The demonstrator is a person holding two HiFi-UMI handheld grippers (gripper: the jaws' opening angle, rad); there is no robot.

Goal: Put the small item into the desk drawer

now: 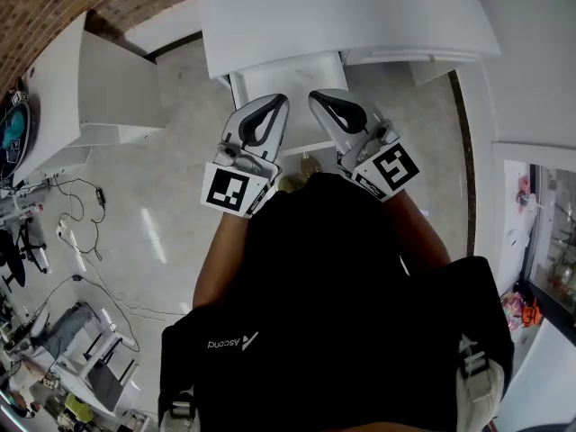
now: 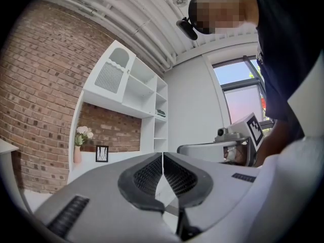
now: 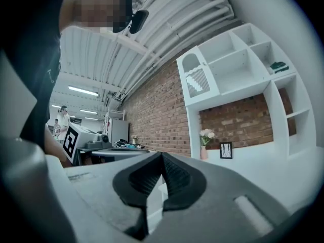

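White drawer (image 1: 286,77) juts toward the person; left gripper (image 1: 280,100) and right gripper (image 1: 316,96) jaws both pressed together

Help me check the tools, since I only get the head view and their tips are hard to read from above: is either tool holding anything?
Observer: No. In the left gripper view, the left tool has its jaws shut together with nothing between them.
Operator: And the right one?
Observer: The right tool is shut too, and empty.
Operator: What lies ahead of them?
Observer: A white shelf unit against a brick wall, with a vase of flowers and a small framed picture on its lower ledge.
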